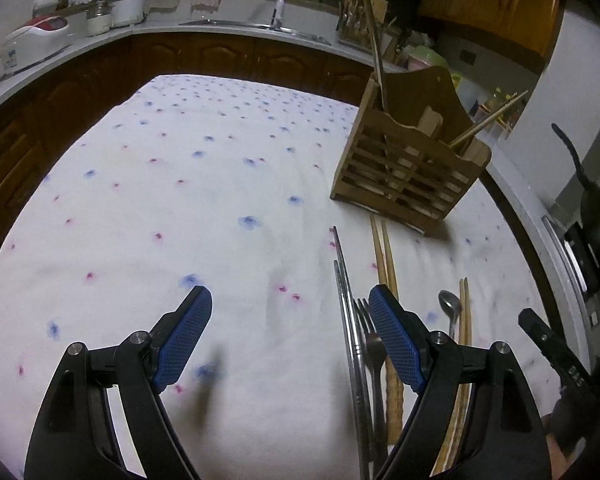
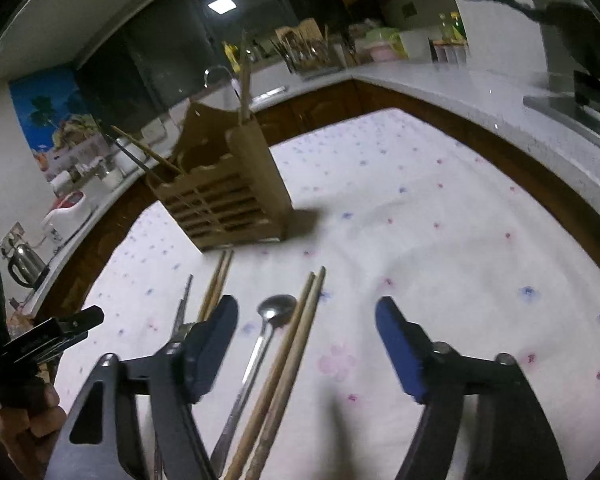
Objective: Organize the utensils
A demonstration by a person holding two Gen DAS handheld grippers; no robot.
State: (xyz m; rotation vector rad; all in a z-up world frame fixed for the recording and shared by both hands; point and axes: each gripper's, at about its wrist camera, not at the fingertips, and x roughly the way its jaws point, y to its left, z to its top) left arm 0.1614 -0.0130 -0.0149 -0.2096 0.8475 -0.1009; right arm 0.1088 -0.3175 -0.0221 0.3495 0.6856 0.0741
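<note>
Utensils: steel spoon, wooden chopsticks beside slatted wooden caddy; left gripper, right gripper spread, empty. Pick-up pending; next, closing on one.

Both views are dim and slightly grainy, with a cool cast, and strong fisheye bending curves the pale speckled kitchen countertop into an arc and leaves black vignetted corners. In the right wrist view a square ceiling light shows as a bright reflection in the dark window glass. The white flower-printed tablecloth is the brightest surface and looks mildly washed out near the middle. The slatted wooden utensil holder casts a short soft shadow toward the right on the cloth, and blurred dark smudges of shadow lie on the cloth between each gripper's fingers. The right wrist view is softer, with motion blur on the holder and the far counter clutter.
</note>
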